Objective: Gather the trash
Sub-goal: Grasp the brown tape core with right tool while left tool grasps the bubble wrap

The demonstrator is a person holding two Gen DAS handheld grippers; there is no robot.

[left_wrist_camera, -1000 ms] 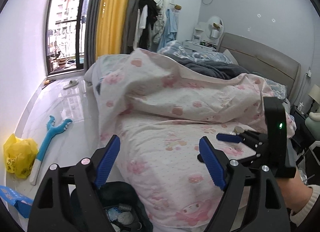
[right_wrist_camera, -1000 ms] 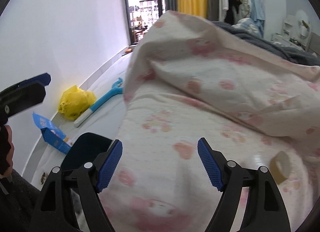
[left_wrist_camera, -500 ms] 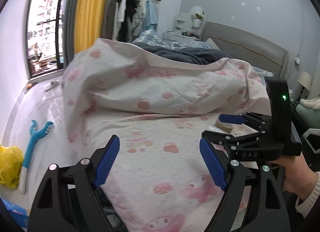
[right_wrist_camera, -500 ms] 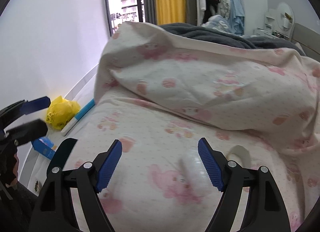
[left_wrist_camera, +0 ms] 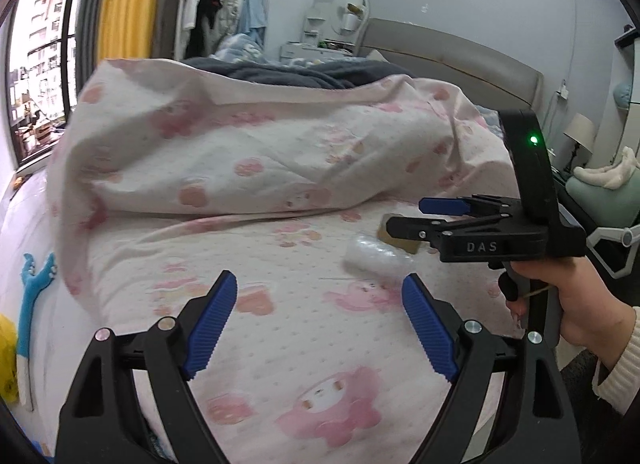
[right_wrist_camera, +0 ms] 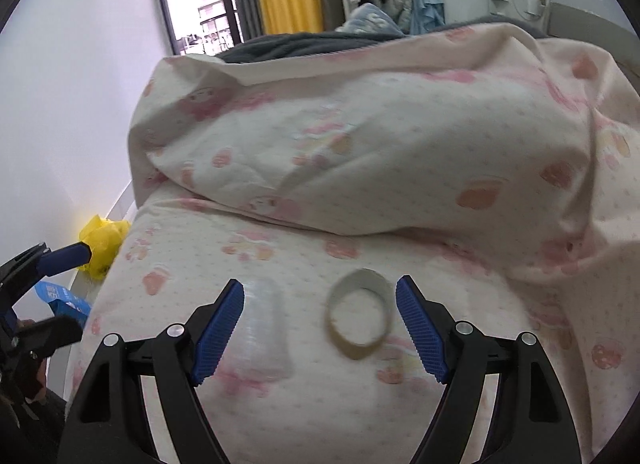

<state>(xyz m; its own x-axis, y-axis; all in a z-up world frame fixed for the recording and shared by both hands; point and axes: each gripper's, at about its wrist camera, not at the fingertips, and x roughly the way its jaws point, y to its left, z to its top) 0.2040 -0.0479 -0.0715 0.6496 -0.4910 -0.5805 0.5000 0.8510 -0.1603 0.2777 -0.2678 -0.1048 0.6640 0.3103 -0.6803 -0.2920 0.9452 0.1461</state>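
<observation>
Plastic cup [right_wrist_camera: 266, 328] left of tape ring [right_wrist_camera: 359, 316] on the bedsheet [right_wrist_camera: 304, 404]; duvet [right_wrist_camera: 360, 144] behind

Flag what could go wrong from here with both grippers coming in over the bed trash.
1. The cardboard tape core and the clear plastic wrapper lie close together on the soft quilt; the right gripper, jaws open, could pinch fabric along with the core.
2. The wrapper is thin and see-through, so it may slip or get pushed aside.
3. The left gripper, also open, is nearing the same spot, so the two could collide.
</observation>
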